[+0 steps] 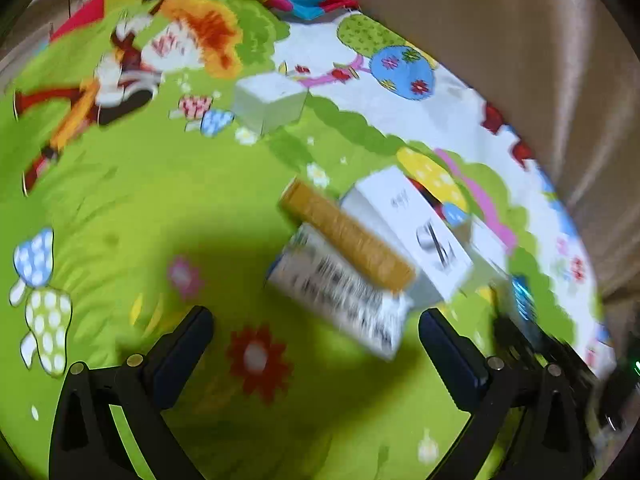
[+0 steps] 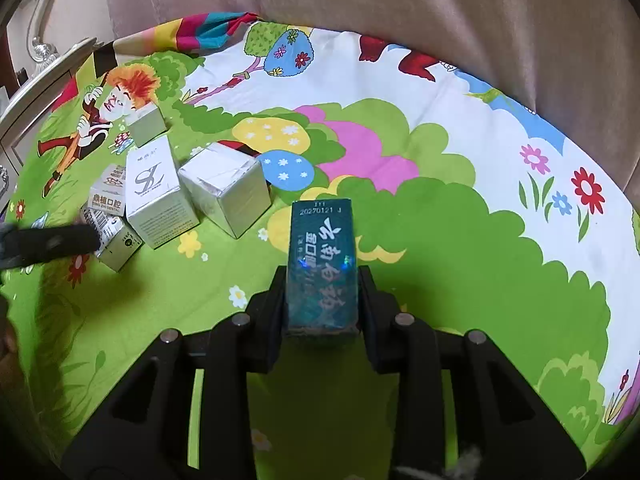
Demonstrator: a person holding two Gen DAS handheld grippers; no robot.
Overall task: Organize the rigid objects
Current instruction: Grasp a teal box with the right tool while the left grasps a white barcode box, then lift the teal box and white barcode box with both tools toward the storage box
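Pinching the dark green box in the right gripper; next, carrying it to the box cluster at left; left gripper spreading wide, empty.

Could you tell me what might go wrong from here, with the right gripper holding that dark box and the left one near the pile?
1. The right gripper clamps only the near end of the dark green box; most of it sticks out forward, so it may pivot or slip.
2. The open left gripper is close to the leaning yellow-edged box and could knock the pile apart.
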